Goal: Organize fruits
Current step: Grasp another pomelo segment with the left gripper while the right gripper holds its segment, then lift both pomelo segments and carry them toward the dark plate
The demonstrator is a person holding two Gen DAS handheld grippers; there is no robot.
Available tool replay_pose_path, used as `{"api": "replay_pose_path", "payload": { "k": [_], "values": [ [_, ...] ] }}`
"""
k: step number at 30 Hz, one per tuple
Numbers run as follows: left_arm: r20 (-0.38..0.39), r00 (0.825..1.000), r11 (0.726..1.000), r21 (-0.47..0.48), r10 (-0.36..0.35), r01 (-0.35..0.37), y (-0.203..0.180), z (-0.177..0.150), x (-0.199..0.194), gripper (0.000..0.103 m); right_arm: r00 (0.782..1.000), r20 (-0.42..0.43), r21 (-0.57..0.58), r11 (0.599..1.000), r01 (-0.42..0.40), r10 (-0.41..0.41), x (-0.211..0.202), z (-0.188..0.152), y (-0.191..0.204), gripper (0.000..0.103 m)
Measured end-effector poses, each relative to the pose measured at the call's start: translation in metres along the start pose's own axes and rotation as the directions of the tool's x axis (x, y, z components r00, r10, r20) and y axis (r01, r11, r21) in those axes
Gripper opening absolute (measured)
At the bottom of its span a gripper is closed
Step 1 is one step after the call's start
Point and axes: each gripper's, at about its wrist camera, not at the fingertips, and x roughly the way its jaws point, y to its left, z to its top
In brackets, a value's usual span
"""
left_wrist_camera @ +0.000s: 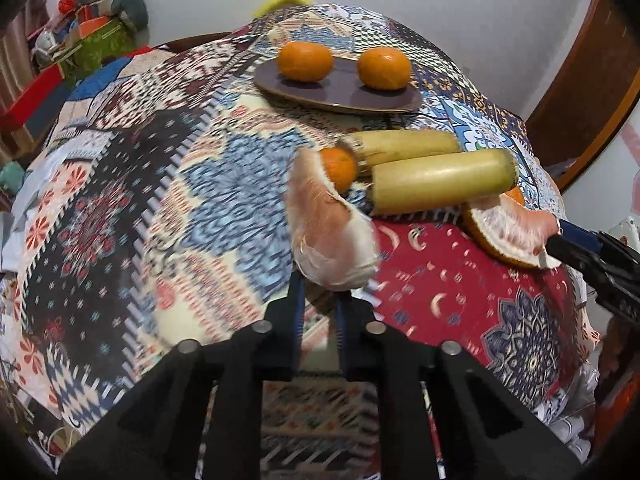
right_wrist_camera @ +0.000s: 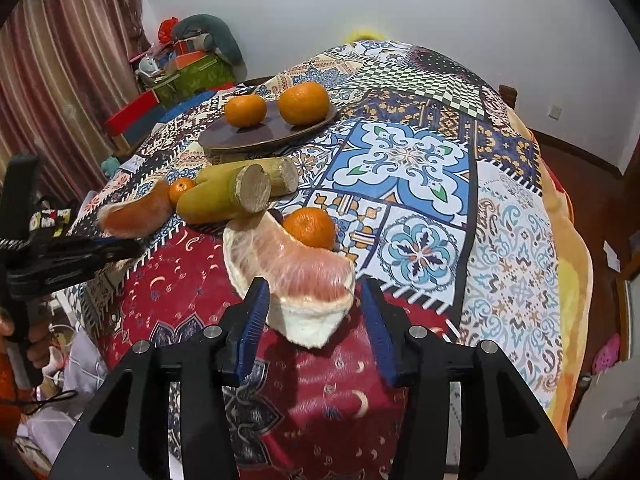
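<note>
My left gripper (left_wrist_camera: pixel 320 286) is shut on the lower end of a pink pomelo segment (left_wrist_camera: pixel 332 232), held just above the patchwork cloth. In the right wrist view that gripper (right_wrist_camera: pixel 134 246) carries the same segment (right_wrist_camera: pixel 136 212) at the left. A second pomelo segment (right_wrist_camera: pixel 288 264) lies on the cloth between the fingers of my open right gripper (right_wrist_camera: pixel 314 286), with a gap at the right pad. Two sugarcane pieces (left_wrist_camera: pixel 440 182) lie behind, a small tangerine (left_wrist_camera: pixel 338 168) at their left end and another tangerine (right_wrist_camera: pixel 310 227) beside the second segment. A brown plate (left_wrist_camera: pixel 340 96) holds two tangerines (left_wrist_camera: pixel 306 62).
The patchwork cloth (right_wrist_camera: pixel 420 160) drapes over the whole table and falls away at the edges. Boxes and clutter (right_wrist_camera: pixel 192 64) stand at the back left beside a striped curtain (right_wrist_camera: pixel 60 80). A wooden floor (right_wrist_camera: pixel 580 152) shows at the right. A hand (right_wrist_camera: pixel 36 344) grips the left tool.
</note>
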Motion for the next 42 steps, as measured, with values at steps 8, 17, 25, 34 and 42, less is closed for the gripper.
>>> {"api": "replay_pose_path", "payload": {
  "k": [8, 17, 25, 34, 42],
  "values": [
    [-0.012, 1.0, 1.0, 0.004, 0.02, -0.02, 0.018, -0.014, -0.014, 0.013, 1.0, -0.004, -0.007, 1.0, -0.001, 0.001, 0.005, 0.0, 0.003, 0.044],
    [0.057, 0.998, 0.999, 0.016, 0.027, -0.028, 0.016, -0.004, -0.04, 0.044, 1.0, 0.001, -0.028, 0.999, -0.021, 0.021, -0.006, -0.003, 0.005, 0.025],
    [0.032, 0.999, 0.999, 0.051, 0.014, -0.016, 0.007, 0.015, -0.022, 0.047, 0.999, -0.01, -0.073, 0.996, -0.047, 0.046, -0.013, -0.012, 0.018, 0.021],
    [-0.013, 1.0, 0.998, 0.056, 0.006, -0.005, 0.003, 0.026, 0.009, 0.047, 0.996, -0.059, -0.07, 0.995, -0.071, 0.067, 0.0, -0.007, 0.017, 0.032],
    [-0.014, 1.0, 0.999, 0.036, 0.007, -0.006, 0.003, 0.029, 0.024, 0.026, 0.997, -0.051, -0.055, 0.997, -0.052, 0.049, 0.011, 0.002, 0.02, 0.044]
  ]
}}
